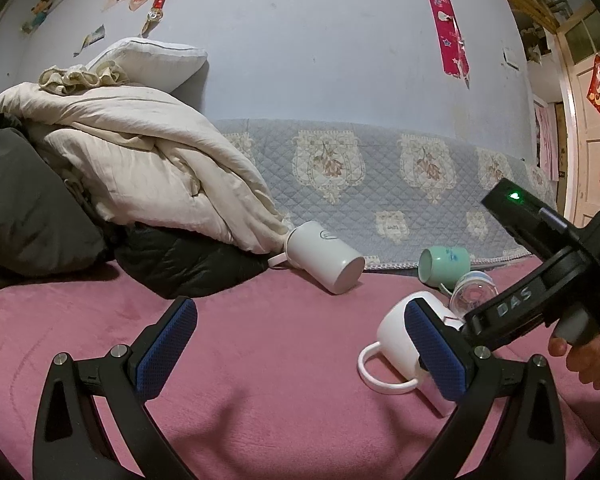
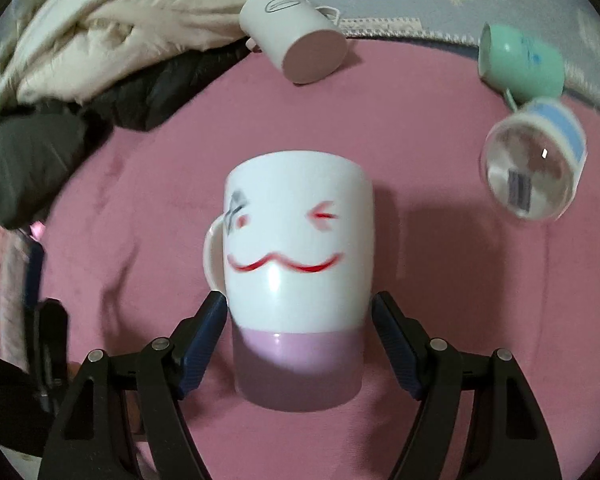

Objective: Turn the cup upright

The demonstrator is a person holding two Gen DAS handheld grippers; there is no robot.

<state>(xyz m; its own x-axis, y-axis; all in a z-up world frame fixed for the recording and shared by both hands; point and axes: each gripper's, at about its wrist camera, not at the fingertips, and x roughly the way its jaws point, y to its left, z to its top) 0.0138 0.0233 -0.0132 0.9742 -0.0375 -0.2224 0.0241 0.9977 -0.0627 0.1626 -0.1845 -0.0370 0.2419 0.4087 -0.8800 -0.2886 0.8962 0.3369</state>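
Observation:
A white mug with a red smiling face and a lilac band [image 2: 296, 264] lies on the pink blanket [image 2: 440, 320] between my right gripper's [image 2: 300, 340] fingers. The left pad [image 2: 204, 344] touches the mug; the right pad [image 2: 396, 344] stands just beside it, and I cannot tell whether the grip is closed. The same mug [image 1: 396, 332] shows in the left wrist view, handle toward the camera, partly hidden behind my left gripper's right pad [image 1: 436, 352]. My left gripper [image 1: 300, 352] is open and empty, left of the mug.
A plain white mug [image 1: 324, 256] lies on its side against the bedding. A green cup [image 1: 444, 264] and a clear cup with a blue band [image 1: 472, 292] lie at the right. Cream quilt [image 1: 140, 160] and dark jacket [image 1: 188, 264] pile at left.

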